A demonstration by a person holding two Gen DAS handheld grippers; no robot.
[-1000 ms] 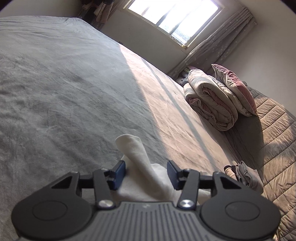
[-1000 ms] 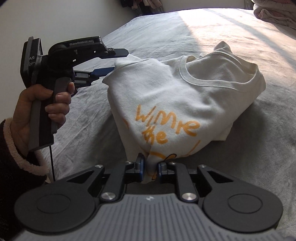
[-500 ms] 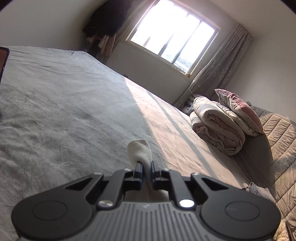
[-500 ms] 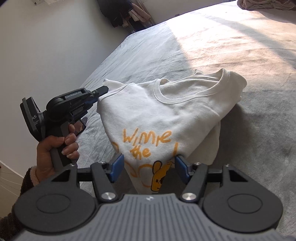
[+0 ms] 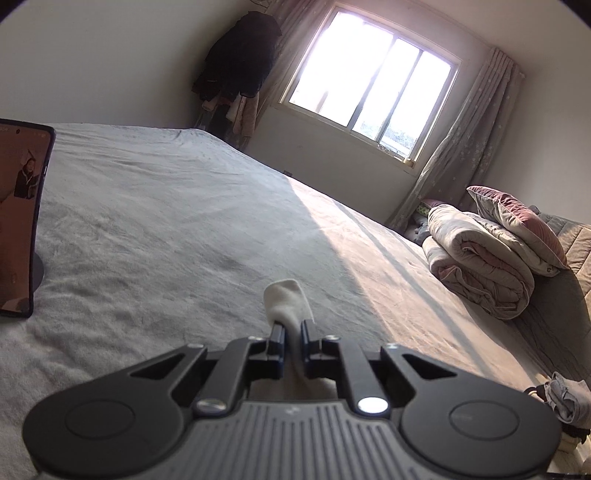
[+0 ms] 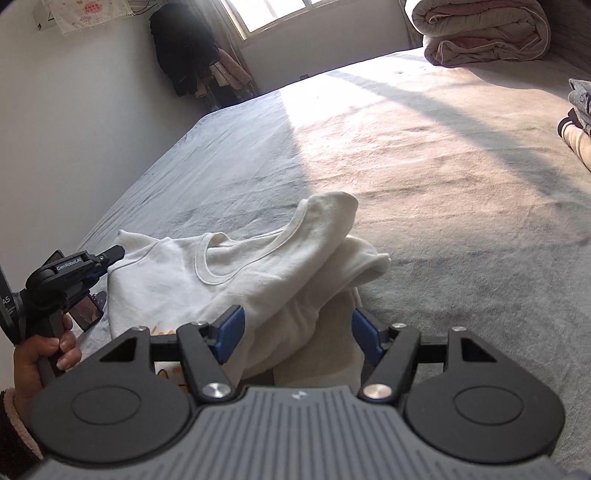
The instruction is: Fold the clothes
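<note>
White sweatshirt (image 6: pixel 236 273) lies bunched on the grey bedspread (image 6: pixel 461 177). Left gripper (image 5: pixel 290 332) is clamped on a fold of it; right gripper (image 6: pixel 297 332), jaws opening, straddles the cloth without pressing. Phone on a stand (image 5: pixel 20 221), folded quilt (image 5: pixel 480 262) and pillow (image 5: pixel 517 221) lie around.

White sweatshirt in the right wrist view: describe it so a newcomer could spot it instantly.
Start at the big grey bed. Near its lower left edge lies the white sweatshirt, half folded, round ribbed collar up. Unlike the rolled pink-grey quilt at the far end, it is plain white with orange print and lies between the two grippers.
</note>
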